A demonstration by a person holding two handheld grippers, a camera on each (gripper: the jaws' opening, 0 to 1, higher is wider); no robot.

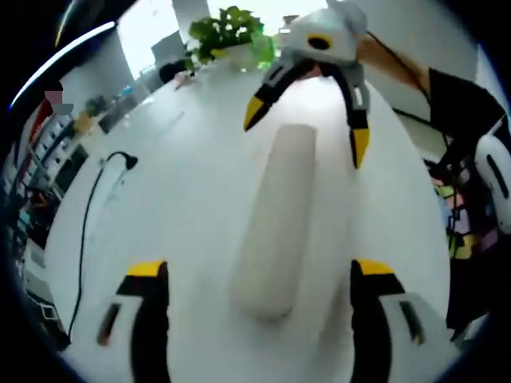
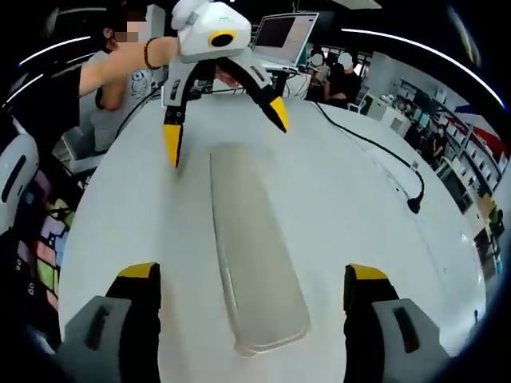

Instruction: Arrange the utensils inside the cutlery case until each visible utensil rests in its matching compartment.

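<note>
Case (image 1: 275, 219) lying lengthwise between both spread grippers, left gripper (image 1: 259, 275) and right gripper (image 2: 251, 279) facing off over its ends on the bench (image 1: 176, 183).

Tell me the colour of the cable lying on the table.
Black; the cable shows best in the right gripper view, running across the white table.

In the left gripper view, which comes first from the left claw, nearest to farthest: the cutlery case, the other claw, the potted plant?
1. Cutlery case: lying between the left claw tips, centre.
2. Right claw: open over the case's far end.
3. Potted plant: far table edge, upper left.
</note>
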